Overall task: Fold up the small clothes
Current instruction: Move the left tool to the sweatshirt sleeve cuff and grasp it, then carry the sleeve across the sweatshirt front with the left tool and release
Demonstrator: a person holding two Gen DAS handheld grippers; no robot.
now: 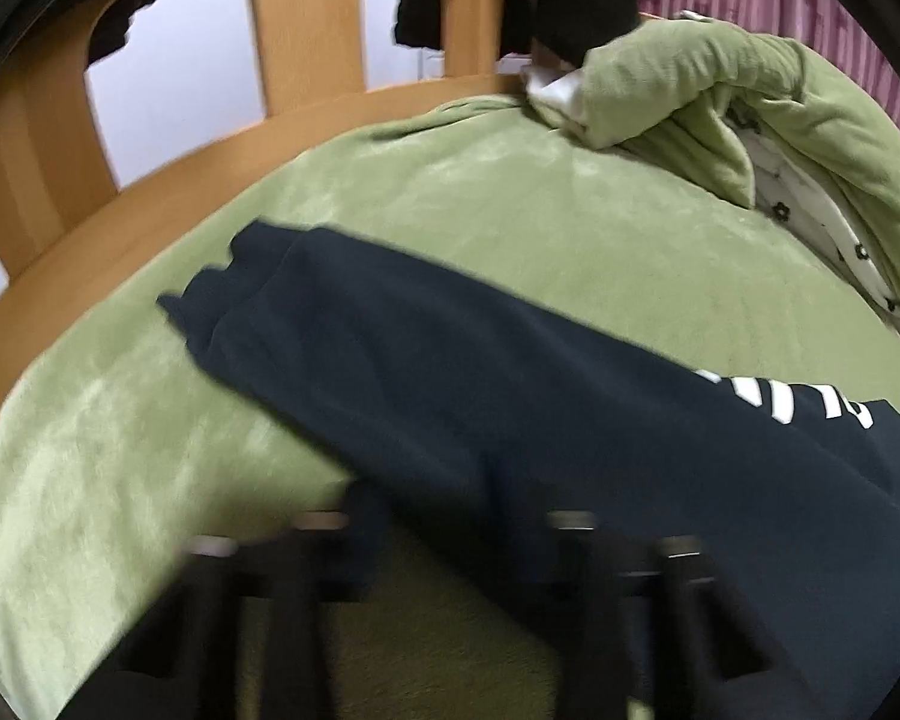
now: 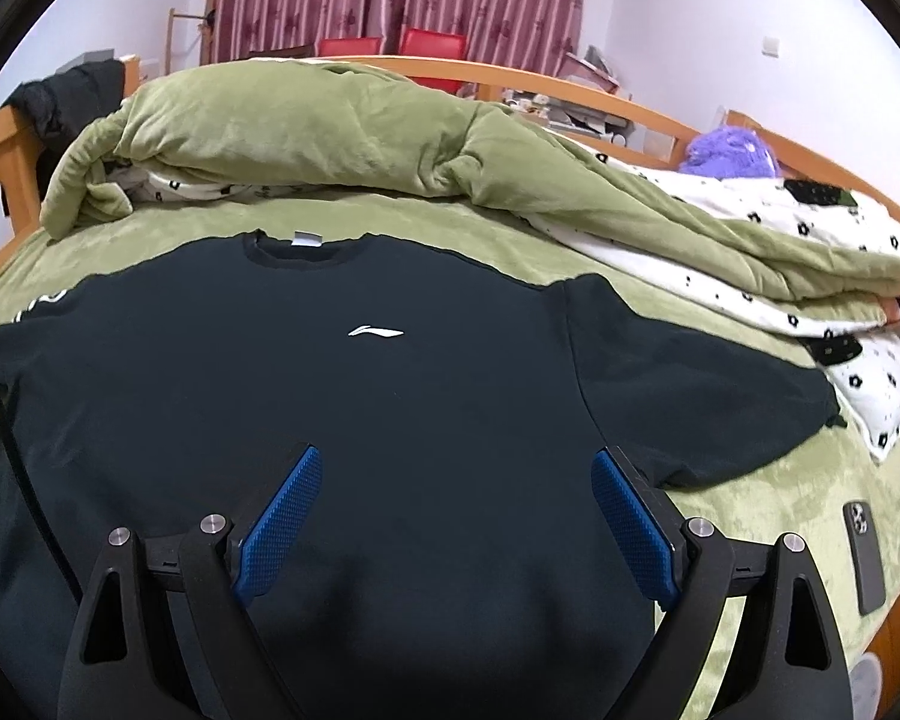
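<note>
A black sweatshirt (image 2: 390,390) with a small white logo lies flat, front up, on the green bed sheet (image 2: 750,516). My right gripper (image 2: 456,468) hovers open over its lower body, and nothing sits between the blue pads (image 2: 282,522). In the blurred left wrist view one long sleeve (image 1: 450,372) with white lettering (image 1: 810,402) stretches across the sheet. My left gripper (image 1: 450,516) is at the sleeve's near edge with its jaws drawn close together on the dark cloth. The cloth and the blur hide its pads.
A rumpled green quilt (image 2: 330,132) with a white flowered lining is heaped behind the sweatshirt. A dark phone (image 2: 864,558) lies on the sheet at right and a purple plush (image 2: 726,150) at far right. The wooden headboard (image 1: 306,30) rims the bed's left side.
</note>
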